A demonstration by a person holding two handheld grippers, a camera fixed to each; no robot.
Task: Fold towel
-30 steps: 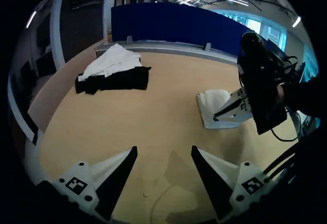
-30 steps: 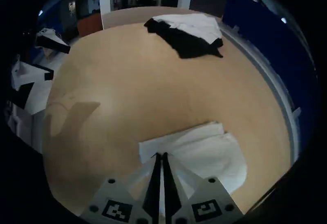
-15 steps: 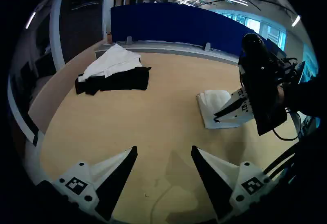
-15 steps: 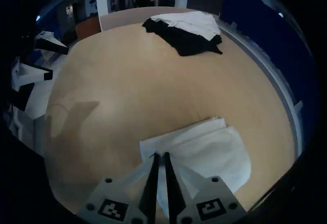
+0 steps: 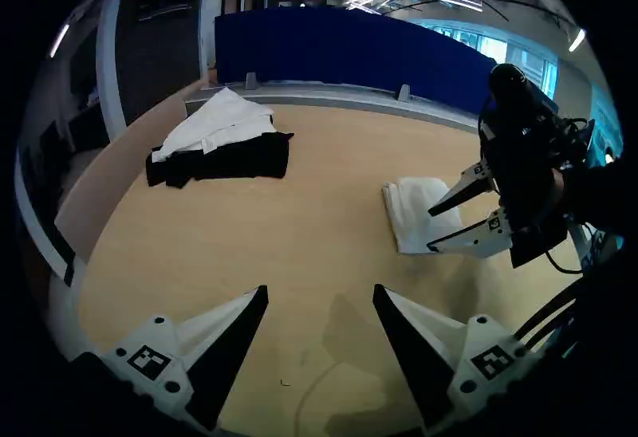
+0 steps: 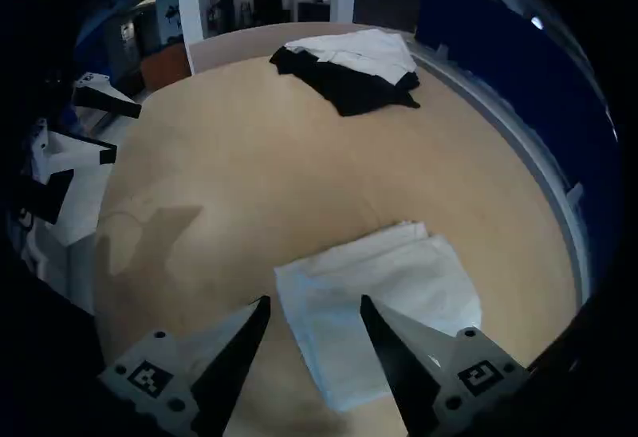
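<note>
Towel (image 6: 391, 301) lies folded on table (image 6: 239, 166), just ahead of right tool (image 6: 313, 300), spread and empty. Left tool (image 5: 319, 289) spread, well apart. Judged soft, light, limp: take at a corner.

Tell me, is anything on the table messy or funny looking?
Yes, at the far side of the table: a white cloth lies rumpled, half over a crumpled black cloth, and neither is folded. The white towel in front of the right gripper lies folded and flat.
</note>
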